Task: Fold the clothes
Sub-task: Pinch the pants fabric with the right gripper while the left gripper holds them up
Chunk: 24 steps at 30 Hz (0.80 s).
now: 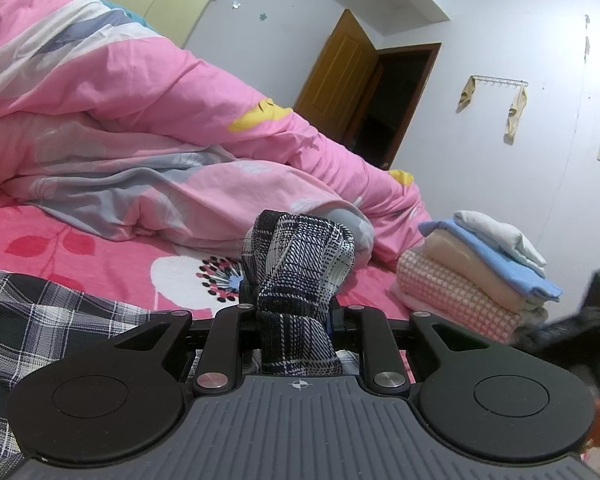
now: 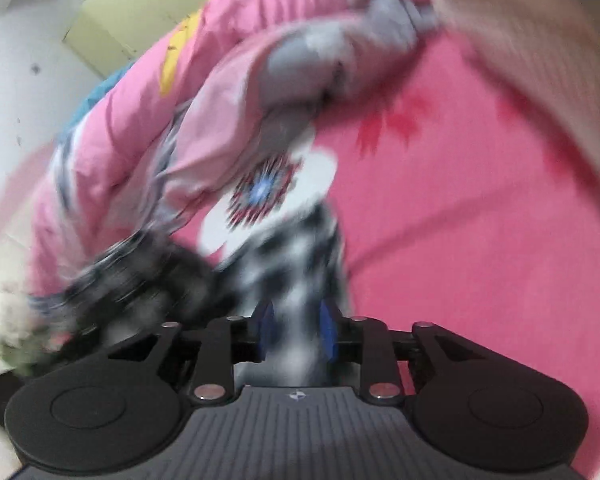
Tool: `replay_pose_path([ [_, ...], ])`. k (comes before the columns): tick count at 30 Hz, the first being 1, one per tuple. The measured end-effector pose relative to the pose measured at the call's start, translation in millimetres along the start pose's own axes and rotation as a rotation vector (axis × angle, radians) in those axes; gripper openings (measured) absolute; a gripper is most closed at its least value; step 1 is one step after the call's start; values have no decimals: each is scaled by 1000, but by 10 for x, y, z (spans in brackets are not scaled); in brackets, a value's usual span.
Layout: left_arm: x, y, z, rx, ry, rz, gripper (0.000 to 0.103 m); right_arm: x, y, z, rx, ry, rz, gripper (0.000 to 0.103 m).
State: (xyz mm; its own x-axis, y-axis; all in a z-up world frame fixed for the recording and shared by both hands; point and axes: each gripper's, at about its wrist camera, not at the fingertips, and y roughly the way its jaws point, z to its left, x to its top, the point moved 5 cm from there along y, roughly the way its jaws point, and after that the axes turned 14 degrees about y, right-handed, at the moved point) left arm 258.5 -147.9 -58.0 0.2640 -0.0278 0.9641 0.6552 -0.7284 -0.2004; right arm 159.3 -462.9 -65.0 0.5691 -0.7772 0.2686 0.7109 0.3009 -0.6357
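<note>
Pink sheeting printed with red leaves and a white flower covers the bed (image 1: 100, 264), which carries everything else. Heaped along the bed's far side lies a pink quilt (image 1: 140, 112) with grey and white patches. At the bed's right edge, beside the quilt's end, stands a pile of folded clothes (image 1: 472, 276): a pink-checked piece at the bottom, then beige, blue and white.

On the bed's near side is the plaid garment (image 1: 40, 320), dark with white lines, spread flat at the left. A bunched fold of it rises upright between the fingers of the left gripper (image 1: 292, 320), which pinches that fold firmly.

The right wrist view is badly blurred. There the right gripper (image 2: 296, 328) has plaid cloth running up between its blue pads (image 2: 327, 332); the pads sit against the cloth on both sides, pinching it above the bed.
</note>
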Motion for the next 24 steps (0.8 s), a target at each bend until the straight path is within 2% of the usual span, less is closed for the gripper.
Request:
replay_pose_path([
  [4,2,-4,0,0,-2,0,19,-229,-12,-139,-53,91,91,31],
  [7,4,-5,3,-1,-3,0,19,-302,36,-252,-93,152,127,32],
  [14,11,-11,18,-1,-11,0,19,-341,78,-396,-100,241,153,36],
  [18,15,-11,22,-1,-14,1,19,-340,113,-384,-94,230,155,36],
  [21,16,-15,23,-1,-13,0,19,-356,162,-374,-88,203,156,29],
  [24,14,-17,30,2,-13,0,19,-391,184,-350,-94,149,147,7],
])
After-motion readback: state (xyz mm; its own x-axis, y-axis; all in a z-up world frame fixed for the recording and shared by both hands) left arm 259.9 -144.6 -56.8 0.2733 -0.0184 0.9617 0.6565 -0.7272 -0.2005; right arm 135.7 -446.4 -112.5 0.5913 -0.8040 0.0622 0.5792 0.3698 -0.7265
